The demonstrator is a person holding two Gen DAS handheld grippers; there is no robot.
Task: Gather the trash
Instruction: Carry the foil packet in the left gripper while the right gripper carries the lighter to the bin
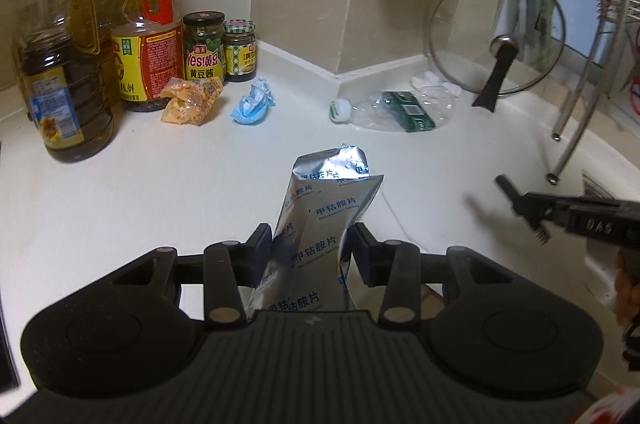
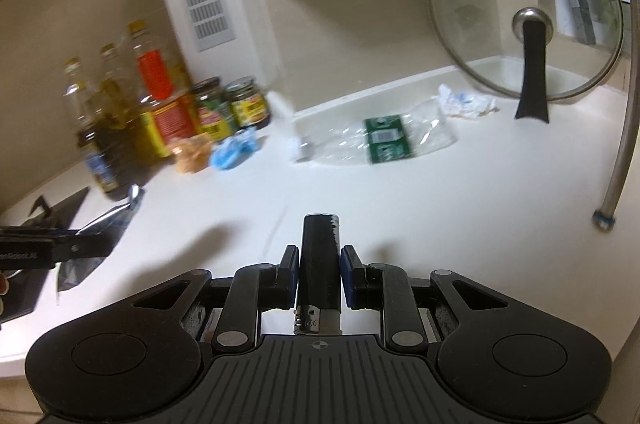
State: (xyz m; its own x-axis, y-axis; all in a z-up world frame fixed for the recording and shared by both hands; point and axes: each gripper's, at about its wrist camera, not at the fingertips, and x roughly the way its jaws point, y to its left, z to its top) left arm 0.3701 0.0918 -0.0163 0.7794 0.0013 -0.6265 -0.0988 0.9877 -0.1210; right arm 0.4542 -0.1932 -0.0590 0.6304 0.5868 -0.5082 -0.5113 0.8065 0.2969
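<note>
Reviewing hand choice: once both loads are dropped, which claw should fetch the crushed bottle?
Probably right: the crushed bottle lies straight ahead of the right claw; the left claw faces it off to the right.

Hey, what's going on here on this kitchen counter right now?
Someone is clearing trash from the counter with two handheld grippers. The left gripper is shut on a silver foil pouch, and the right gripper is shut on a black lighter. A crushed plastic bottle, a blue mask, an orange wrapper and crumpled tissue are not yet picked up.
</note>
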